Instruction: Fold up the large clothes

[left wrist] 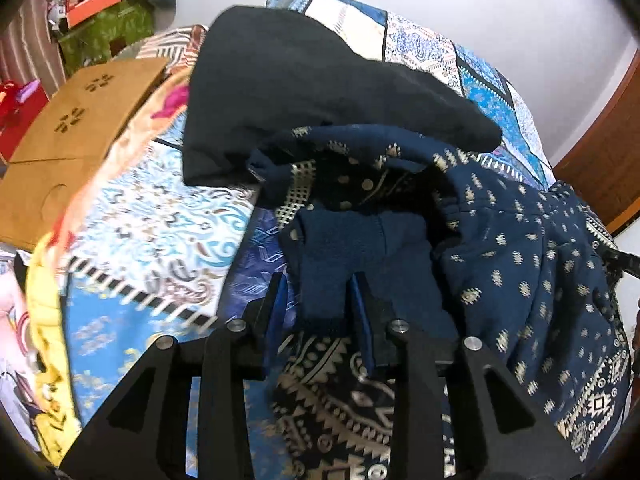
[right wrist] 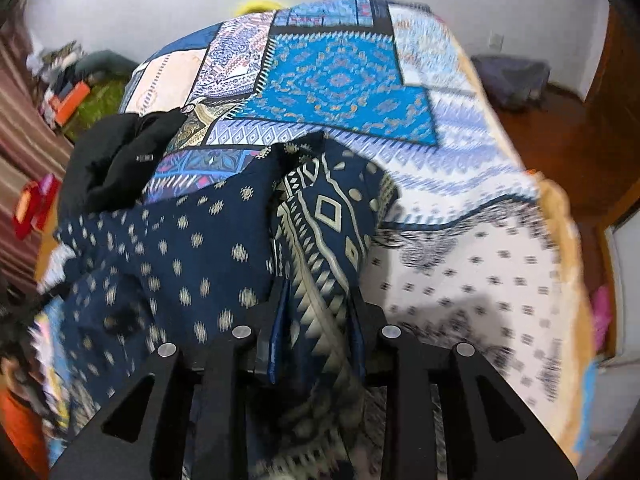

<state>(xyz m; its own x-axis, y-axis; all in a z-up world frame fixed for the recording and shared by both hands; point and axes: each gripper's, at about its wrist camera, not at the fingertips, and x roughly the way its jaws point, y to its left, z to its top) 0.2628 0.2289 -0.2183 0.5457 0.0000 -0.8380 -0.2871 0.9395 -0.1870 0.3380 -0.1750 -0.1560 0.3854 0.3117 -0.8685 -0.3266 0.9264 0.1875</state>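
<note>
Navy printed garment (left wrist: 520, 248) is bunched on the bedspread (right wrist: 340, 76), just beside the black garment (left wrist: 304, 84). I've got both grippers clamped on it: left gripper (left wrist: 320, 308) pinching a plain blue fold, right gripper (right wrist: 318, 320) pinching the patterned border. Holding two spots should let me lift and spread it for folding.

Matt navy printed cloth garment (left wrist: 520, 264), matt black plastic left gripper (left wrist: 320, 292), brown cardboard box (left wrist: 76, 136)

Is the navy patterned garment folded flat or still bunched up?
Bunched up: the navy garment lies in loose humps on the bed, pinched by the left gripper and right gripper.
</note>
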